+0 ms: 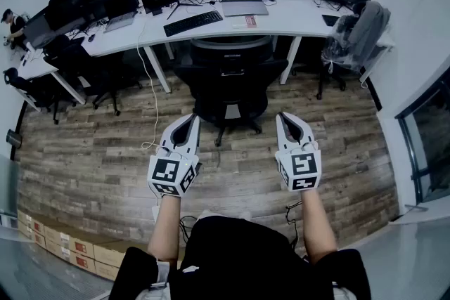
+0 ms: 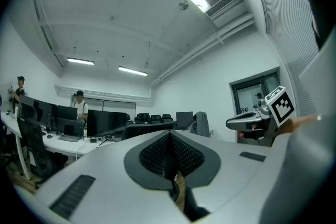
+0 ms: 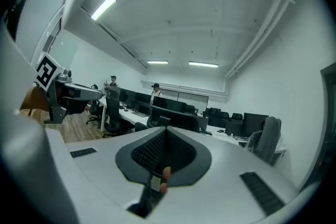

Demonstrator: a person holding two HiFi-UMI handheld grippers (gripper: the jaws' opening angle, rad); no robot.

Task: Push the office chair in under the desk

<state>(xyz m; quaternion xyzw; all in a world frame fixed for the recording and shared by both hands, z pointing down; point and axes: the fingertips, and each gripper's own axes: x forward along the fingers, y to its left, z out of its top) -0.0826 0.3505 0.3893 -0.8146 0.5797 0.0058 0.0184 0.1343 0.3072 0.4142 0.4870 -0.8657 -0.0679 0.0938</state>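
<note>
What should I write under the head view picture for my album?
Left gripper and right gripper, both shut, point at the black office chair by the white desk.

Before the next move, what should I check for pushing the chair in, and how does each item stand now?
1. Left tongs shut and empty: ok.
2. Right tongs shut and empty: ok.
3. Tongs touching the chair: not ok, both are short of its back.
4. Chair's back towards the person, seat towards the desk: ok.
5. Cable on the floor apart from the chair's wheels: ok, it lies to their left.
6. Room under the desk for the seat: cannot tell.
</note>
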